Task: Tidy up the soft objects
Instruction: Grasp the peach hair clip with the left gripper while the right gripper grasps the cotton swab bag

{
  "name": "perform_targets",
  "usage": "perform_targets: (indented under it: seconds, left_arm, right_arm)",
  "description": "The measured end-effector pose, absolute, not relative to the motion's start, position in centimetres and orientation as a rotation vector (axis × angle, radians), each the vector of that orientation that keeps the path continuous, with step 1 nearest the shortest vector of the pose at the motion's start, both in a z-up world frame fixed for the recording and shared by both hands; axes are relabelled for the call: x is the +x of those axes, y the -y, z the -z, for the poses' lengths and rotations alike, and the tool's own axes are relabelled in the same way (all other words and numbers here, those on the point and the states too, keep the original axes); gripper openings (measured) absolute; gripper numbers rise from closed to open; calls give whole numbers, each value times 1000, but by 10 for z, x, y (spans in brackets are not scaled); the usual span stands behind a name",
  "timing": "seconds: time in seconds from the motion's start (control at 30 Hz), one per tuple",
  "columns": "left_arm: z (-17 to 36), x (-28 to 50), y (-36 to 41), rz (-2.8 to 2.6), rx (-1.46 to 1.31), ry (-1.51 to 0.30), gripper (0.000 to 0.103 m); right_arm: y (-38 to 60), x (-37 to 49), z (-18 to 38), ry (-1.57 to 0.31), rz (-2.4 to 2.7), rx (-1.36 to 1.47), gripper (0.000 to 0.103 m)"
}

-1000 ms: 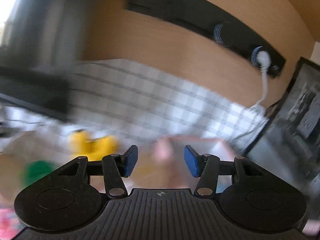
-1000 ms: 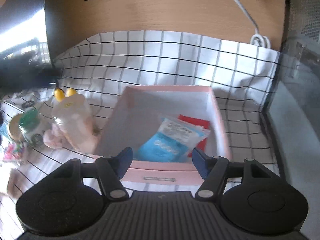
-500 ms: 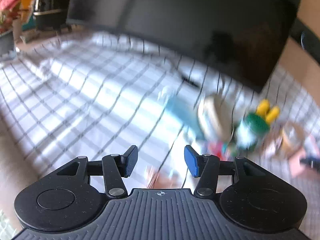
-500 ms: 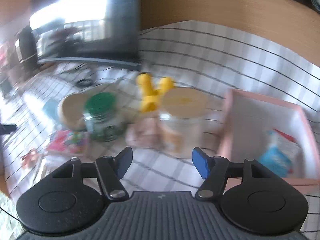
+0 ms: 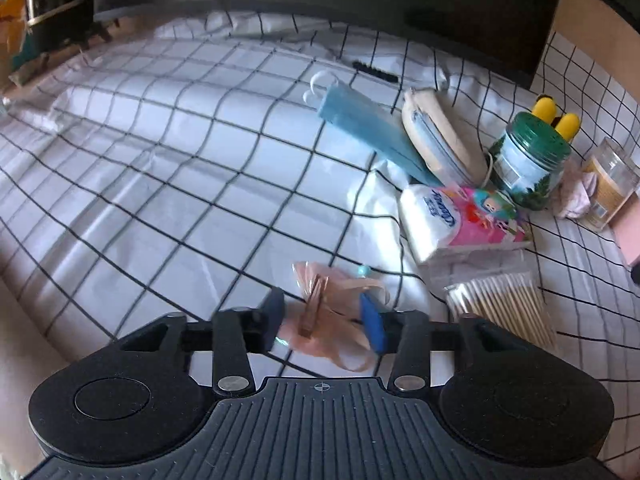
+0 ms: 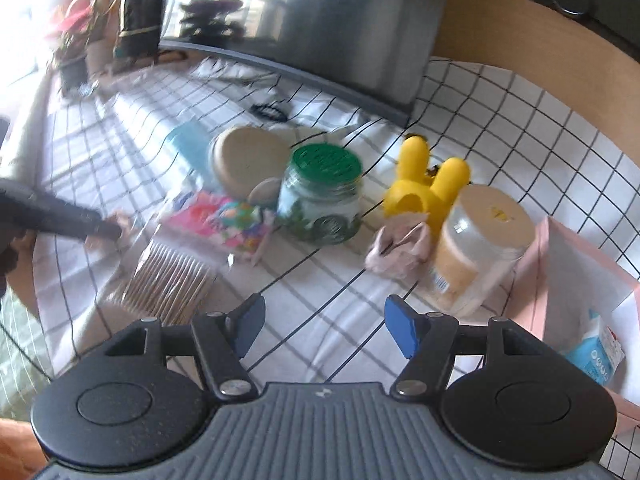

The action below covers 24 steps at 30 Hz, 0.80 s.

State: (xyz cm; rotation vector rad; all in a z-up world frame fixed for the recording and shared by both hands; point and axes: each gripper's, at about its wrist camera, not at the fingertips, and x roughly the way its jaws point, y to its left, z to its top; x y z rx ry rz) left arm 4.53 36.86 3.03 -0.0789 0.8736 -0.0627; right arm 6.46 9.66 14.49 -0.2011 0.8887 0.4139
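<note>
My left gripper (image 5: 326, 318) is open around a small peach plastic packet (image 5: 328, 320) lying on the checked cloth; its jaws stand on either side without closing. A tissue pack (image 5: 460, 220), a bag of cotton swabs (image 5: 500, 304), a blue face mask (image 5: 364, 128) and a beige pouch (image 5: 440, 140) lie beyond it. My right gripper (image 6: 322, 326) is open and empty above the cloth, in front of the tissue pack (image 6: 224, 220), a pink cloth bundle (image 6: 400, 248) and the pink box (image 6: 576, 292) at right, which holds a blue packet (image 6: 596, 352).
A green-lidded jar (image 6: 324, 196), a yellow rabbit-eared toy (image 6: 428, 184) and a clear jar with a beige lid (image 6: 480, 248) stand mid-table. A dark monitor (image 6: 320, 20) stands behind. The left gripper (image 6: 60, 216) shows at the far left of the right wrist view.
Both grippers swung left from the pink box toward the scattered items. My left gripper came down over the peach packet. Both stayed open.
</note>
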Motion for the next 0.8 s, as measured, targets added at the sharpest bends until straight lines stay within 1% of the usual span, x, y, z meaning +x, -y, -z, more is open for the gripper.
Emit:
perform_targets:
  seconds: [0.07,0.27,0.43,0.67,0.73,0.8]
  left_arm:
    - [-31,45,-370,63,-69,-881,21]
    - [-31,43,-378,70,-128,-898,21]
    - [-32,44,-380,81,-140,-910,21]
    - [-29,37,-388,116,-164,-868,20]
    - [-29,37,-387,121,-156,-864,20]
    - [-29,36,-386,125,-139,-860,20]
  right_arm:
    - [-103,61,-142,-902,-436,-200,67]
    - [-129,64,-140,-970,-509,-97,67]
    - [-163,76,-129,-1076,-537,29,67]
    - [-198,97,-100,-1238,-459,131,67]
    - [-209,100,-97,-1242,-438,106,69]
    - [-221,102,-93,-1239,-437,48,77]
